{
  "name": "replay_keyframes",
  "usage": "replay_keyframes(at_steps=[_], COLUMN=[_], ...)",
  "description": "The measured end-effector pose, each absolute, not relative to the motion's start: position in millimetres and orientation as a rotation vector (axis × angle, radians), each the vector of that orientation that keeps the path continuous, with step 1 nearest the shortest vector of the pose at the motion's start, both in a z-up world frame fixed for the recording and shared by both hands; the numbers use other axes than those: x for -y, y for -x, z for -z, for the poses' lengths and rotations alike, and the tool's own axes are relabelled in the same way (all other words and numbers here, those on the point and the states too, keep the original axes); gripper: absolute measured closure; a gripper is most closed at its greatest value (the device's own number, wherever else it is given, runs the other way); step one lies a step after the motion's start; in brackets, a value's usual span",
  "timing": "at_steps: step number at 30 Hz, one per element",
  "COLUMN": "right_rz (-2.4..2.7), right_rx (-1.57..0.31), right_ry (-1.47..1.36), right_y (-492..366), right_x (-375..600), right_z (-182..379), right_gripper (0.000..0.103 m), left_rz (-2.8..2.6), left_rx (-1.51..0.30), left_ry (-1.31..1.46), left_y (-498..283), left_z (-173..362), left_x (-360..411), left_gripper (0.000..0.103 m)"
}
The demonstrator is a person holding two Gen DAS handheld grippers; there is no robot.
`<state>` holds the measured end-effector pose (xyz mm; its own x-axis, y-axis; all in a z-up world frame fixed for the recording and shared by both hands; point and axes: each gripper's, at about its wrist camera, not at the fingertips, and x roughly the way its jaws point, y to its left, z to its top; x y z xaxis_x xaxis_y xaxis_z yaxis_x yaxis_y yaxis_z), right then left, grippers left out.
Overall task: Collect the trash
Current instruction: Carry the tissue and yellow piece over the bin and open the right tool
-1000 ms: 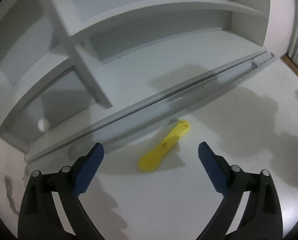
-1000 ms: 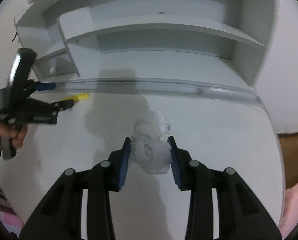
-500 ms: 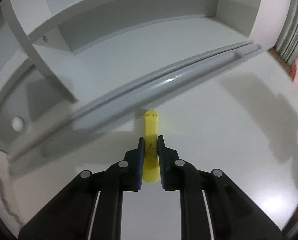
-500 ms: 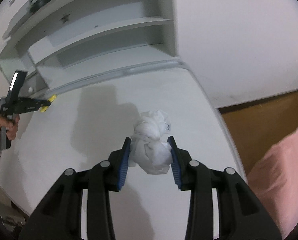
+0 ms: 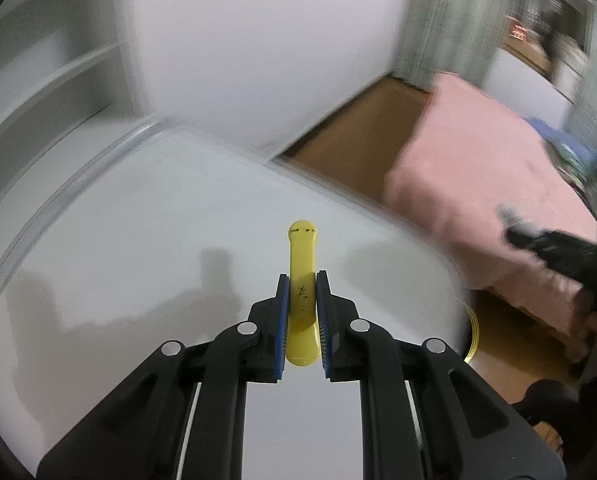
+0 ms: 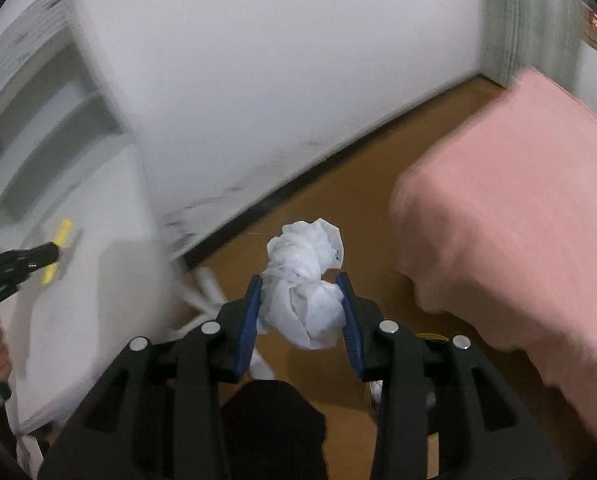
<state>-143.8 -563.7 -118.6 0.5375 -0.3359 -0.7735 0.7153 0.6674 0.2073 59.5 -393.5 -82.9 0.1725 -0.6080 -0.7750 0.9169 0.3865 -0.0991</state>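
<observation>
My left gripper is shut on a flat yellow plastic stick, held above the white desk top with its rounded end pointing away. My right gripper is shut on a crumpled white tissue wad, which hangs over the brown wooden floor past the desk's right edge. The right wrist view also shows the left gripper at the far left, the yellow stick clamped in it. In the left wrist view the right gripper is a dark blur at the right.
A pink blanket covers furniture on the right. White shelving stands behind the desk, beside a white wall. White desk legs and a dark-clothed knee sit below my right gripper. A yellow ring-like rim shows under the desk edge.
The left gripper closed on the yellow stick, lifted it and swung right. The right gripper carried the tissue off the desk, rightward and downward, out over the floor.
</observation>
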Motion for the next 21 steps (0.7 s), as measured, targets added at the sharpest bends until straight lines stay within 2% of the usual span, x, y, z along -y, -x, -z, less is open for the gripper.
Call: replay_keyframes(at_steps=[6,12,16,21], right_rz=[0.829,0.911,0.935,0.913], right_rx=[-0.776,-0.821,-0.875,-0.911], right_ry=[-0.733,-0.88,-0.969,-1.074], right_y=[235.4,294.2,313.7,332.8], right_x=[608.2,628.6,638.4,642.8], right_z=[168.5,223.8,254.6,281.2], right_gripper=[0.066,0.066,0.066,0.066], left_rz=[1.369,1.496,1.501,1.495], left_rx=[-0.792,-0.837,-0.928,-1.002], left_ry=[-0.543,-0.634,-0.676,-0.725], left_y=[55.1,147.8,163.8,186.9], left_z=[93.3,153.3,206.3,245.8], left_x=[482.3,547.9,583.0,598.9], left_gripper=[0.091,0.091,0.091,0.091])
